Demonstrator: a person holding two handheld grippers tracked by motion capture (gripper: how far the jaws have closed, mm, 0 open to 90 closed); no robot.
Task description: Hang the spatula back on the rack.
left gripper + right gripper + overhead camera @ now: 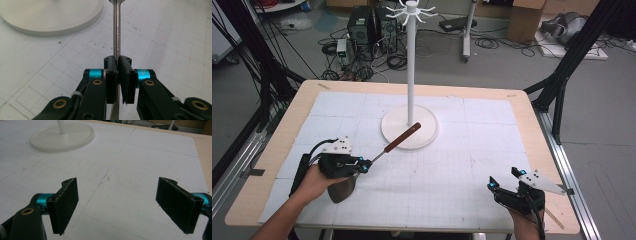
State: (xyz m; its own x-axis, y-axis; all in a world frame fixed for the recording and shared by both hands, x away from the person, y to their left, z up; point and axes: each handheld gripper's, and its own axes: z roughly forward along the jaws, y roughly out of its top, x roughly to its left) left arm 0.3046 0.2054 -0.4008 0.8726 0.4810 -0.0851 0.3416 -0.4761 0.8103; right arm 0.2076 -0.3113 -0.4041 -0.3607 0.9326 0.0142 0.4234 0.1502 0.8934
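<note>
Writing: no brand or label can be read; faint marks run along the metal shaft in the left gripper view, too small to make out.
Held thing: a kitchen utensil [393,145] with a reddish-brown handle, a thin silver metal shaft and a dark, wide head.
Utensil's place: left of centre in the high view, slanting from the gripper up and to the right; the handle's tip lies over the round base of the stand, and the dark head hangs below the hand at lower left.
Left gripper [363,165]: jaws closed tight on the metal shaft [116,30], which runs straight up between the pads to the top of the left gripper view.
Right gripper [503,182]: jaws wide apart with nothing between them, at lower right of the high view, above the mat.
Right gripper's pads [65,202]: flat, black, with bare gridded mat in the gap.
Stand [411,60]: white, a tall pole with hooks at its top, on a round base at the middle of the table.
Mat [462,165]: white, gridded, scuffed with small dark marks, covering the wooden table [292,105].
</note>
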